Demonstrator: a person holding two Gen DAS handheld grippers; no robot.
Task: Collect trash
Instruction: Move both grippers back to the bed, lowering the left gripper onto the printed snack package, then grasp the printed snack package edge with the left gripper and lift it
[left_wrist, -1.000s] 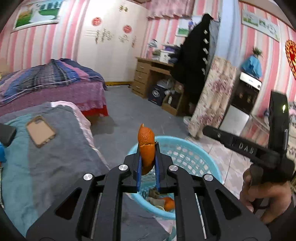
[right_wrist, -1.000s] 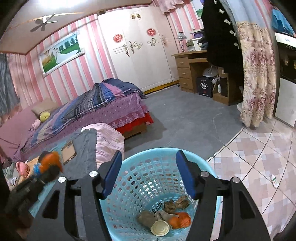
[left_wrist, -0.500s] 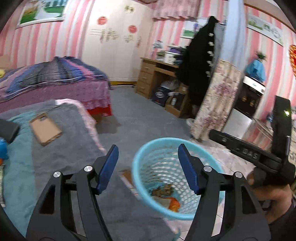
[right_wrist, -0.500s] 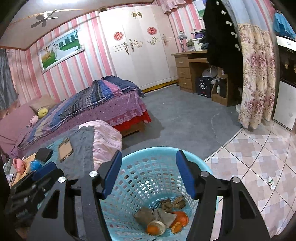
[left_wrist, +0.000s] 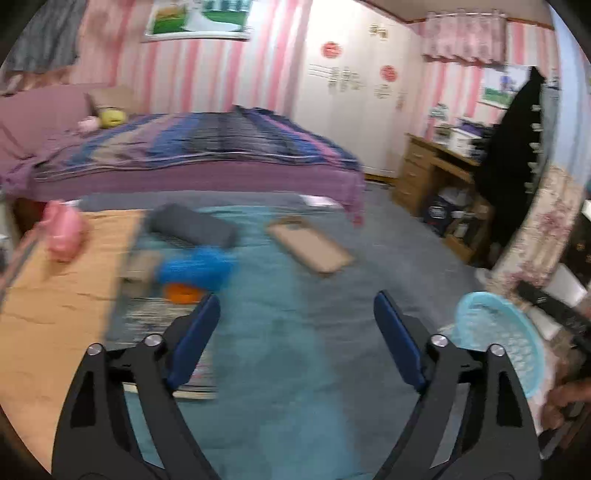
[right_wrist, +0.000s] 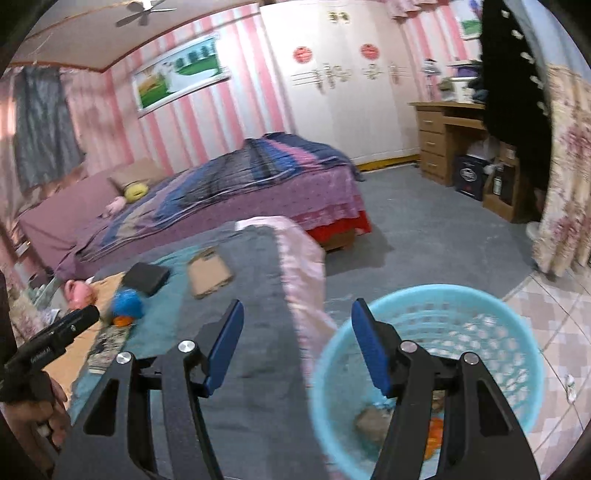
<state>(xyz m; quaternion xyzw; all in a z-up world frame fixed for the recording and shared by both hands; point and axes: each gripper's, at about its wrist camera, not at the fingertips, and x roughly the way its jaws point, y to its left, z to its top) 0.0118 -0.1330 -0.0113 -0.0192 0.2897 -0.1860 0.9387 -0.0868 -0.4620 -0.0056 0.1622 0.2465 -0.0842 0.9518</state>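
the left gripper (left_wrist: 295, 317) hangs over a teal and grey cloth-covered surface (left_wrist: 280, 325), its blue-padded jaws spread wide with nothing between them. ahead of it and to the left lies an orange scrap of peel (left_wrist: 181, 293), touching the near side of a fuzzy blue object (left_wrist: 195, 267) whose shape is too blurred to make out. beyond those sit a dark grey flat case (left_wrist: 192, 225), a tan phone-shaped slab (left_wrist: 314, 249) and a pink toy (left_wrist: 64, 230). the light blue plastic mesh basket (left_wrist: 498, 343) stands off to the right, beside the surface's edge.

the right gripper (right_wrist: 297, 345) is also spread wide and empty, its right finger over the basket rim (right_wrist: 443, 291). inside the basket, orange peel pieces (right_wrist: 434, 434) and brownish scraps (right_wrist: 373, 422) rest on the bottom.
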